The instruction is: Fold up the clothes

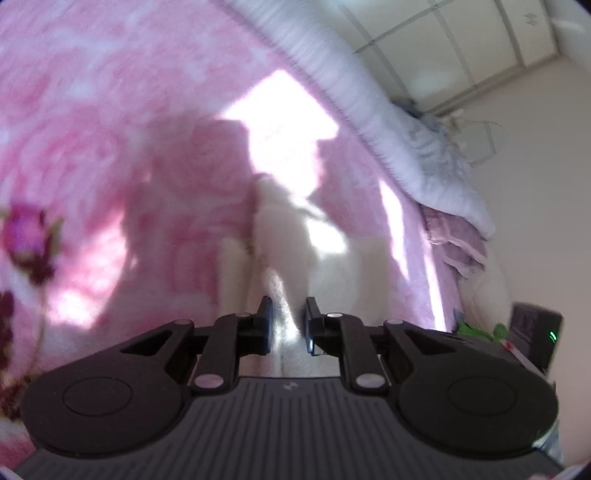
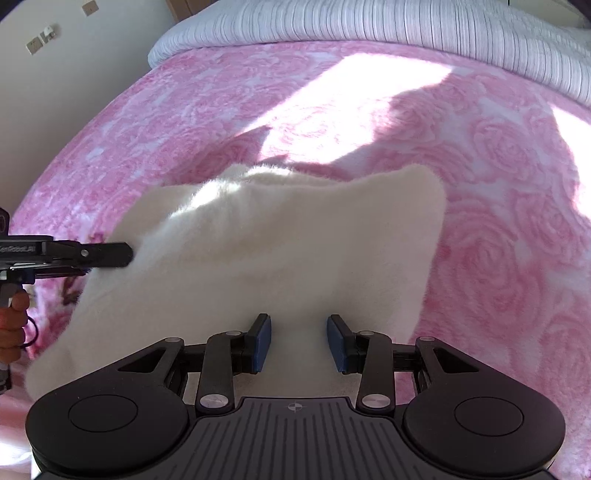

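Left gripper (image 1: 289, 325) pinched on an edge of the cream fleece garment (image 2: 258, 258), fingers nearly together with a fold of fabric between the pads; seen from the right wrist reaching in from the left side and lifting that edge off the pink rose blanket (image 2: 498, 240). Right gripper (image 2: 298, 341) parted, nothing between the blue pads (image 2: 263, 341), hovering just above the garment's near edge. Garment spread ahead of both. Beyond it, striped white bedding (image 2: 369, 26) along the far edge.
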Action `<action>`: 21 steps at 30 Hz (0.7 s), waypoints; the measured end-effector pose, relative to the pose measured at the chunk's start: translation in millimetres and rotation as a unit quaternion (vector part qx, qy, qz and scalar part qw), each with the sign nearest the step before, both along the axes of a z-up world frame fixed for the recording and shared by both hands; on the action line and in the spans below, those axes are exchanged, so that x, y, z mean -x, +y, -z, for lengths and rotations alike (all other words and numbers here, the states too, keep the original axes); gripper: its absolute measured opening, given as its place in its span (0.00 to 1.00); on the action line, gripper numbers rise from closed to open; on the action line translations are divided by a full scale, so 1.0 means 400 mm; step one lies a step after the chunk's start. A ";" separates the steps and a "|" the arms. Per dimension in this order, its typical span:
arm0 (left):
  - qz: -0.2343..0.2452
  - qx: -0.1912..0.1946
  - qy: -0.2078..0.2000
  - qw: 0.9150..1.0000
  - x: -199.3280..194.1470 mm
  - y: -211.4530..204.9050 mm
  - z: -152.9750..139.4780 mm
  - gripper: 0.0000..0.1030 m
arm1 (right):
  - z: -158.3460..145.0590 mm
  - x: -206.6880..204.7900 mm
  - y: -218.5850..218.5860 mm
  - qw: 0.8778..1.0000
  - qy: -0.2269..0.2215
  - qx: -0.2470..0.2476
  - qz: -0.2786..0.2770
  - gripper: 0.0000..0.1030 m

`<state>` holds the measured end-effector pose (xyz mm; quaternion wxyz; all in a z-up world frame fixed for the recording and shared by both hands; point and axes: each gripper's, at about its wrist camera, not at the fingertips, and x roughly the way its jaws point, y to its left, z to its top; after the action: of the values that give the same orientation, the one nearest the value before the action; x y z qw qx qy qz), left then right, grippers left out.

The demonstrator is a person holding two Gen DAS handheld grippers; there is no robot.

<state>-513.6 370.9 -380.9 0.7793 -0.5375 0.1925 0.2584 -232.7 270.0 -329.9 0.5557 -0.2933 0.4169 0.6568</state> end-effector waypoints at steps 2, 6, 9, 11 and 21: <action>-0.007 0.010 -0.016 1.000 0.011 0.000 0.008 0.15 | -0.002 -0.002 -0.015 1.000 0.006 -0.014 0.011 0.38; -0.025 -0.006 -0.008 1.000 0.040 -0.035 -0.027 0.18 | -0.012 -0.020 -0.058 0.998 0.032 -0.046 0.040 0.38; -0.039 -0.011 -0.010 0.999 0.091 -0.082 -0.056 0.28 | -0.033 -0.046 -0.128 0.993 0.048 -0.079 0.070 0.38; -0.049 -0.002 -0.009 0.999 0.133 -0.128 -0.065 0.31 | -0.046 -0.056 -0.188 0.991 0.053 -0.088 0.082 0.38; -0.071 0.077 -0.057 0.993 0.243 -0.299 -0.045 0.39 | -0.067 0.019 -0.511 0.987 0.007 -0.148 0.062 0.38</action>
<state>-610.7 251.1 -362.9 0.7248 -0.6224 0.1284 0.2660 -240.5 65.8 -302.9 0.6294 -0.1771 0.3363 0.6778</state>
